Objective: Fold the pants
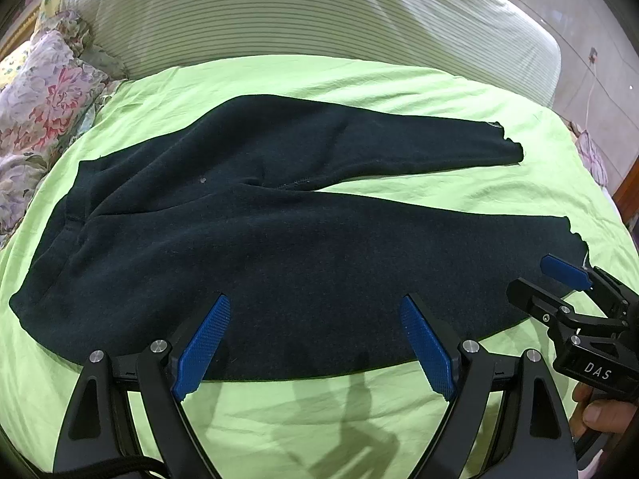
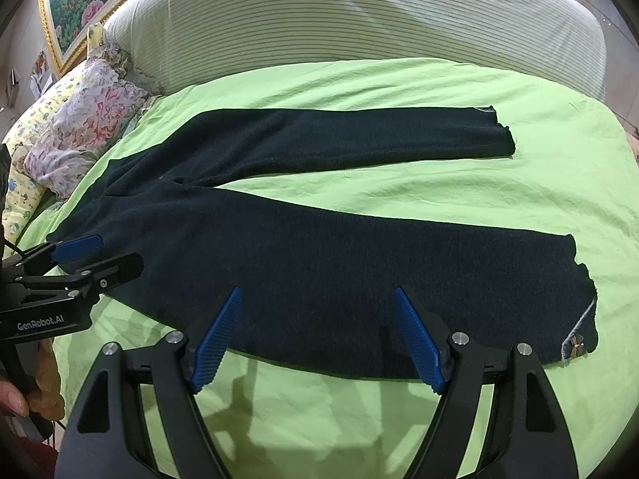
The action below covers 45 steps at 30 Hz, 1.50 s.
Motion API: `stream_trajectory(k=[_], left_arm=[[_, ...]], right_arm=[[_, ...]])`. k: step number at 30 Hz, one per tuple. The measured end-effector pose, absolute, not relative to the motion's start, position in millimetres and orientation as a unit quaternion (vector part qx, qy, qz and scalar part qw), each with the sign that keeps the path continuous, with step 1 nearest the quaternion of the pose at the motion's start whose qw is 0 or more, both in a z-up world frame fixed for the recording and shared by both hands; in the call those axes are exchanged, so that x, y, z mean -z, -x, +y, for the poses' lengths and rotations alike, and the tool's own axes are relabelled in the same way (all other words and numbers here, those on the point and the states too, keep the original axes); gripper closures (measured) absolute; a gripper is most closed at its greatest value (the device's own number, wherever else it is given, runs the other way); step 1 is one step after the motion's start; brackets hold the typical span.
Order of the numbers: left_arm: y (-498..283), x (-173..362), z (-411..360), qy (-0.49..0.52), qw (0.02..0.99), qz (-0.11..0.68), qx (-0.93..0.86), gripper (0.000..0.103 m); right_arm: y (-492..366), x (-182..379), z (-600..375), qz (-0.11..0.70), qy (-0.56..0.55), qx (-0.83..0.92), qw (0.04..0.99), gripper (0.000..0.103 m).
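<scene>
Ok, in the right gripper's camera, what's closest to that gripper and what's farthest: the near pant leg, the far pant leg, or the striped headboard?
1. Near pant leg, right at the open right gripper's fingertips.
2. Far pant leg, beyond a strip of green sheet.
3. Striped headboard, at the back.

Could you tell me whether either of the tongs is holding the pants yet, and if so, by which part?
Nothing is held: the left tongs and right tongs both stand open above the near leg of the pants.
</scene>
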<state>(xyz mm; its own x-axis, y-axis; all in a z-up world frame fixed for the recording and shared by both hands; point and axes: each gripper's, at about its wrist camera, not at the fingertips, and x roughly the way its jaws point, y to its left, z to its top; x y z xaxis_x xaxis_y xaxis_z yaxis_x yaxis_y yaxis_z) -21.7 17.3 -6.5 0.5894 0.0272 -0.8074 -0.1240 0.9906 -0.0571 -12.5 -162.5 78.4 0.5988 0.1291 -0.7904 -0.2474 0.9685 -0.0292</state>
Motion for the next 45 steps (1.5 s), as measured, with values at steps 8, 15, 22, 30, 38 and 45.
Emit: stream_trajectory(k=[8, 15, 22, 30, 38, 45], left_arm=[[18, 8, 17, 0.052, 0.888, 0.455, -0.038, 0.015], [15, 10, 15, 0.052, 0.885, 0.461, -0.033, 0.015], [2, 5, 18, 0.051, 0.885, 0.461, -0.029, 0.015], [-25, 2, 25, 0.061, 0.876, 0.478, -0.004, 0.015], [-84, -9, 38, 0.057, 0.872, 0.486, 0.028, 0.015], [-142, -18, 44, 0.045, 0.865, 0.496, 0.054, 0.015]], right_arm=[[13, -77, -161, 0.434, 0.067, -0.105, 0.892, 0.025], [13, -78, -162, 0.427, 0.054, -0.107, 0.896, 0.025], [7, -84, -170, 0.409, 0.038, -0.104, 0.906, 0.025], [-19, -95, -189, 0.413, 0.012, -0.086, 0.907, 0.025], [-72, -113, -214, 0.419, -0.007, -0.070, 0.905, 0.024], [-123, -129, -237, 0.414, -0.003, -0.054, 0.909, 0.024]])
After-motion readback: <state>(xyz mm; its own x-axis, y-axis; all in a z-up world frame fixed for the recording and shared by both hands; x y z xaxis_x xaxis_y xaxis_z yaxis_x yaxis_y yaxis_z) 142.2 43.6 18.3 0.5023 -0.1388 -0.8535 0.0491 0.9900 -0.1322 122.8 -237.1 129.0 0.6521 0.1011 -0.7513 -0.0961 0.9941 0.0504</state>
